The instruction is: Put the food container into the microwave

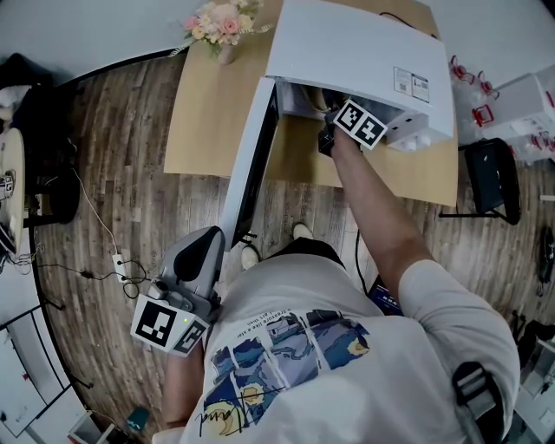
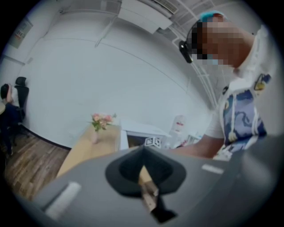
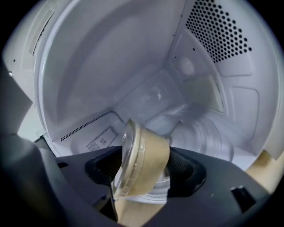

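The white microwave point(image 1: 347, 43) stands on a wooden table point(image 1: 208, 104) with its door point(image 1: 251, 156) swung open toward me. My right gripper point(image 3: 144, 166) reaches into the cavity, and in the head view only its marker cube point(image 1: 360, 124) shows at the opening. It is shut on the food container point(image 3: 144, 159), a tan tub with a clear lid, held tilted on its side above the glass turntable point(image 3: 204, 137). My left gripper point(image 1: 208, 238) hangs low by my left hip, away from the microwave, jaws together with nothing in them.
A vase of pink flowers point(image 1: 221, 22) sits on the table's far left corner. A black chair point(image 1: 494, 178) stands to the right of the table. A power strip and cables point(image 1: 120, 263) lie on the wooden floor at left.
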